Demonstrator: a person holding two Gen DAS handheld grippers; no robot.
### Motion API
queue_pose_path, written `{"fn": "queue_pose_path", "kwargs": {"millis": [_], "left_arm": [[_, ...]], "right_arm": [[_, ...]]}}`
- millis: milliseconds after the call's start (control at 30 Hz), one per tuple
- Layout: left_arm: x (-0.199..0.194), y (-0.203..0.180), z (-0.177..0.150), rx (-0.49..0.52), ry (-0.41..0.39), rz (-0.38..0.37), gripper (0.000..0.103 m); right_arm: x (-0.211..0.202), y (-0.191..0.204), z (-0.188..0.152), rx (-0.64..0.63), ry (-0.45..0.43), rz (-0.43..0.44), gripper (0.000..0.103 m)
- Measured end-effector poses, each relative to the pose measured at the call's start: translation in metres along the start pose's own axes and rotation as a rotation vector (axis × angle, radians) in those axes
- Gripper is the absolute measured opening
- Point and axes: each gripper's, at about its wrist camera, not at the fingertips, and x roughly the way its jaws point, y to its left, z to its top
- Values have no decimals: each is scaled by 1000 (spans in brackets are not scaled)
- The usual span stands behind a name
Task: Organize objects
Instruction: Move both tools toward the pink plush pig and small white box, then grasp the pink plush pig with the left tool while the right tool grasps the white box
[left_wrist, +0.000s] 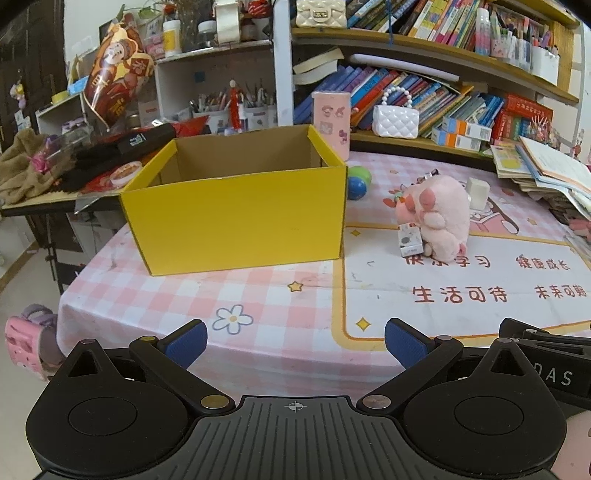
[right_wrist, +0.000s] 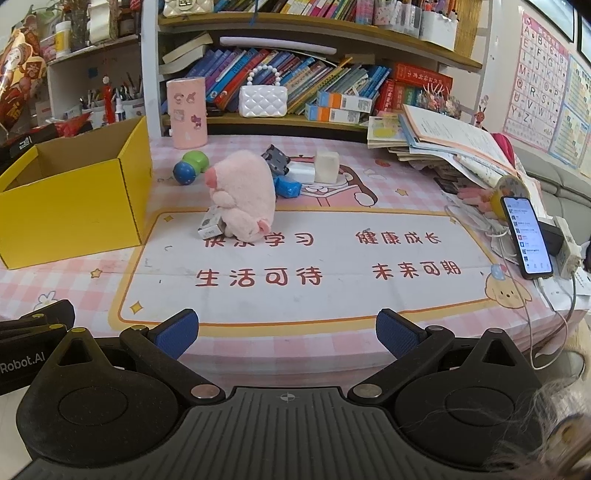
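Toys lie scattered on the pink checked tablecloth to the right of an open yellow cardboard box: a pink plush pig sits upright with a small printed carton touching its front, and a green-and-blue ball toy rests near the box's far corner. Behind the pig lie a white block, a blue wrapped item and what may be a small dark toy car, partly hidden. Both the left gripper and the right gripper hover above the table's near edge, jaws spread wide and holding nothing.
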Motion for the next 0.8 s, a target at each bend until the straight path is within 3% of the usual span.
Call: {"fn": "queue_pose_path", "kwargs": {"millis": [433,800], "left_arm": [[23,-29,13,21,8,-67,103],[51,-60,43,18,5,-102,103]], "right_arm": [[27,-26,13,31,39,-27,103],[64,-51,46,46,34,2,101]]}}
